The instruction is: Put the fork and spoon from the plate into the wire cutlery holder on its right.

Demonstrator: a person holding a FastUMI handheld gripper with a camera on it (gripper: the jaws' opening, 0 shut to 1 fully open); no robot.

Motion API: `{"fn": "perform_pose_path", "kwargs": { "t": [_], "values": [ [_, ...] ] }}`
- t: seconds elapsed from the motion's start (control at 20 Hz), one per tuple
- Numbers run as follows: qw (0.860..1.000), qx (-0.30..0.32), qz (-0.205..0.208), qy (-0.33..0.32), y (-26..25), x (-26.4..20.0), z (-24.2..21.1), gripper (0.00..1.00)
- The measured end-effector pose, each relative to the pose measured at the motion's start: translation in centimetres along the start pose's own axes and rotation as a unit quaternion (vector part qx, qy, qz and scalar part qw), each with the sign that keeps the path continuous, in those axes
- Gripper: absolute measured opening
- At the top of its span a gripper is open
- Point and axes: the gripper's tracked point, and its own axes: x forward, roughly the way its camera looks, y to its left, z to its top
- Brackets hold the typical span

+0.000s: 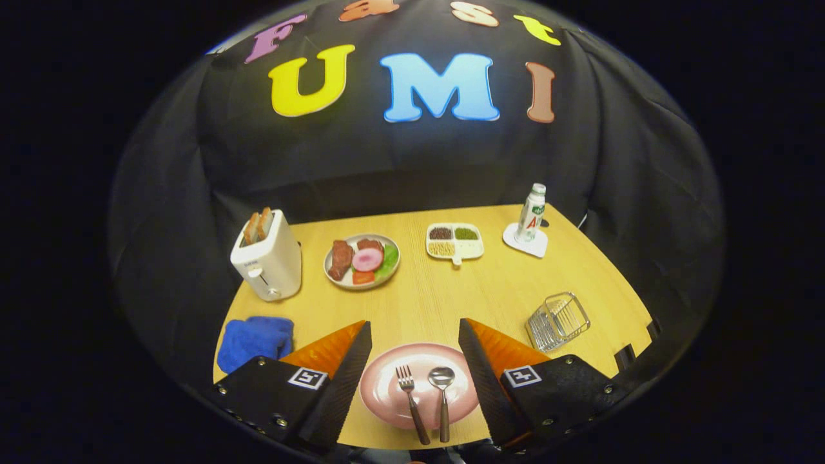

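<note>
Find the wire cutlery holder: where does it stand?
The wire cutlery holder stands on the table, right of the pink plate, beyond the open tongs.

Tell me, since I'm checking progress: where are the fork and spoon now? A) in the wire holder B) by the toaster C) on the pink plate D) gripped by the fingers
C: the fork and spoon lie side by side on the plate, between the open gripper fingers; the holder stands empty.

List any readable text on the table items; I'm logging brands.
Bottle: label print too blurred to read.
Toaster: small front mark, too small to read.
Tongs, open astride the plate: square coded markers, no words.
</note>
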Motion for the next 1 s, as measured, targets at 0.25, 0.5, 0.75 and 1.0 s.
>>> {"fn": "perform_pose_path", "kwargs": {
  "t": [0.25,0.5,0.75,1.0],
  "values": [
    [0.996,-0.023,-0.008,0.089,-0.9,3.3,-5.2,0.85],
    [0.982,-0.052,-0.020,0.183,-2.1,5.7,-10.1,0.85],
    [0.960,-0.103,-0.032,0.260,-3.4,6.6,-13.3,0.85],
    [0.942,-0.125,-0.038,0.310,-4.1,7.6,-15.8,0.85]
  ]
}}
